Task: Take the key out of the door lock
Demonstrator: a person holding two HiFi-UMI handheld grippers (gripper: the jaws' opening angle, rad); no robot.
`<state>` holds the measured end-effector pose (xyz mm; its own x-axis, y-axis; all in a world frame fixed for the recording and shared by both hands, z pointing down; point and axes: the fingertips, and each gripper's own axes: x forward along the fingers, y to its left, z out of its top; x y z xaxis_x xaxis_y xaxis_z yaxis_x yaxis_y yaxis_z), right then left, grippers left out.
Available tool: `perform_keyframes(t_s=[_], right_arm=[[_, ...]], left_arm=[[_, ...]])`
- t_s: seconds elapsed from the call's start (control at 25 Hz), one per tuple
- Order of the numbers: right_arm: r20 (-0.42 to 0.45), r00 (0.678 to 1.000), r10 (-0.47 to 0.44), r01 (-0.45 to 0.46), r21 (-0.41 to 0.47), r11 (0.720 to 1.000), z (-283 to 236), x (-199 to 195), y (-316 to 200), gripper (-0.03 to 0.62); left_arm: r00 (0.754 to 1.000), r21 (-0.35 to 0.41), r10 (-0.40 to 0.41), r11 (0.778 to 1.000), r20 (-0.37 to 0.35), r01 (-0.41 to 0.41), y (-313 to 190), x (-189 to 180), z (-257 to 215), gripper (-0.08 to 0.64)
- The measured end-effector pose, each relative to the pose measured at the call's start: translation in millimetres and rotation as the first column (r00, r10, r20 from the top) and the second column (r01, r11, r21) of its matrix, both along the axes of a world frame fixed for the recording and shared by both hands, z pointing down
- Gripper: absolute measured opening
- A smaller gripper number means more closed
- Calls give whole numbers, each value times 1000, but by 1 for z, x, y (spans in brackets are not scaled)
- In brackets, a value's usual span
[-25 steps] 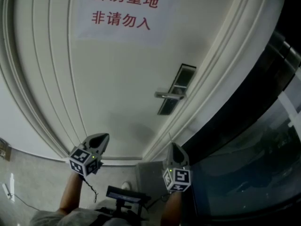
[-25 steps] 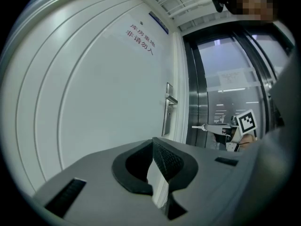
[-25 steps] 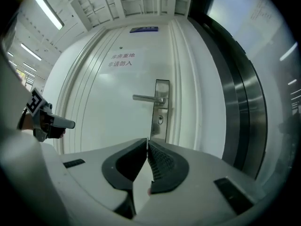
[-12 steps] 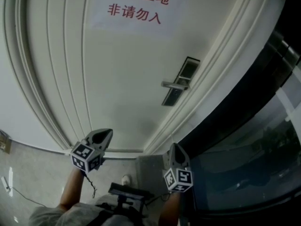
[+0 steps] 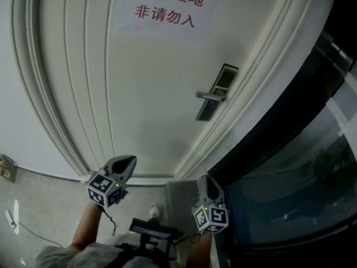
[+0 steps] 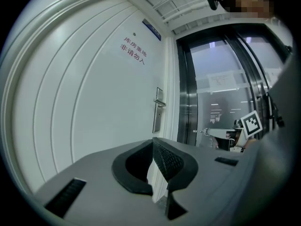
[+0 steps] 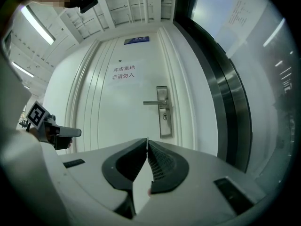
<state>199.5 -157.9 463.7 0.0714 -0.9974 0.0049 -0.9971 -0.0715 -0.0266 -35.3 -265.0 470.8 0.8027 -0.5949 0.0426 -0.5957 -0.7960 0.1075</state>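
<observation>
The white door [image 5: 150, 88] carries a silver lock plate [image 5: 215, 99] with a lever handle [image 5: 210, 96] near its right edge. In the right gripper view the lock plate [image 7: 163, 112] shows a small keyhole [image 7: 164, 117] under the handle [image 7: 153, 102]; the key is too small to make out. My right gripper [image 7: 147, 141] is shut with nothing in it, well short of the door. My left gripper [image 6: 153, 141] is also shut and empty, with the lock plate [image 6: 158, 110] far ahead. Both the left gripper [image 5: 129, 159] and the right gripper [image 5: 204, 177] hang low in the head view.
A paper sign [image 5: 166, 7] with red characters hangs high on the door. A dark glass wall [image 5: 290, 166] with a metal frame stands right of the door frame. Grey floor [image 5: 39, 205] with a thin cable [image 5: 12, 219] lies at the left.
The head view has shifted, so the lock sits a little higher and further right. Both grippers stay shut, low and away from the door.
</observation>
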Motion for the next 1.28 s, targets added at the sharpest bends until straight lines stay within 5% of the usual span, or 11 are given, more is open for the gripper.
perform_keyframes(t_s=[1.28], right_arm=[[-45, 998, -31, 30, -29, 999, 8, -44, 30, 18]], left_arm=[[1000, 6, -1, 1000, -3, 1, 28, -22, 3, 8]])
